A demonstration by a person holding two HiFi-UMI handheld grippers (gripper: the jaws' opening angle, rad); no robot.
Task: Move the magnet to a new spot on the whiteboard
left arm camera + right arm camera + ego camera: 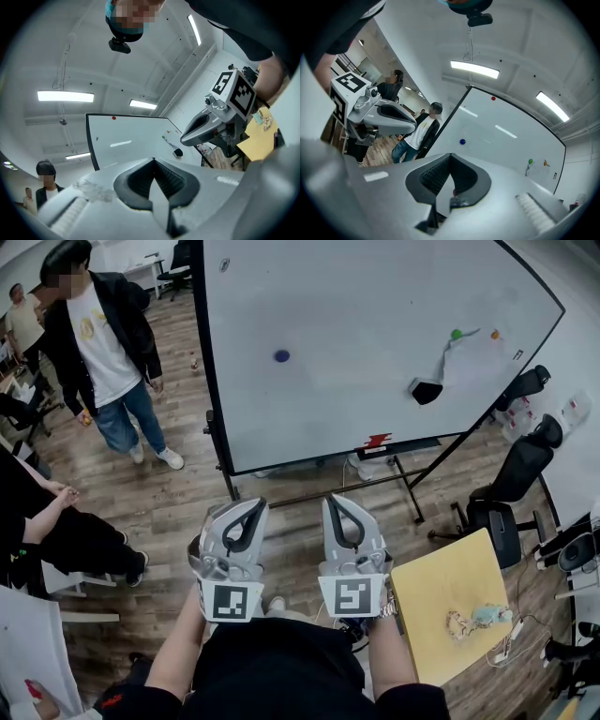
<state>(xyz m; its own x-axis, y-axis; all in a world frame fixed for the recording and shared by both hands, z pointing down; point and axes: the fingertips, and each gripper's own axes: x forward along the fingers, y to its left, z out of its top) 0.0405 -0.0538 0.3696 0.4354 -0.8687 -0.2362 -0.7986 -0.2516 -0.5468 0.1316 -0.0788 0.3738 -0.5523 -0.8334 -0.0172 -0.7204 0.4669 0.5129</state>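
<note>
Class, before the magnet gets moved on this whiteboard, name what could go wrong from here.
The left gripper and right gripper are both shut; reaching in like that would likely knock the blue magnet rather than grasp it. The whiteboard also carries a green magnet, so the wrong one could be taken.

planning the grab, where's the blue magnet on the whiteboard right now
In the head view the blue magnet sits on the left half of the whiteboard, alone on bare board, far left of the green magnet and black eraser.
</note>
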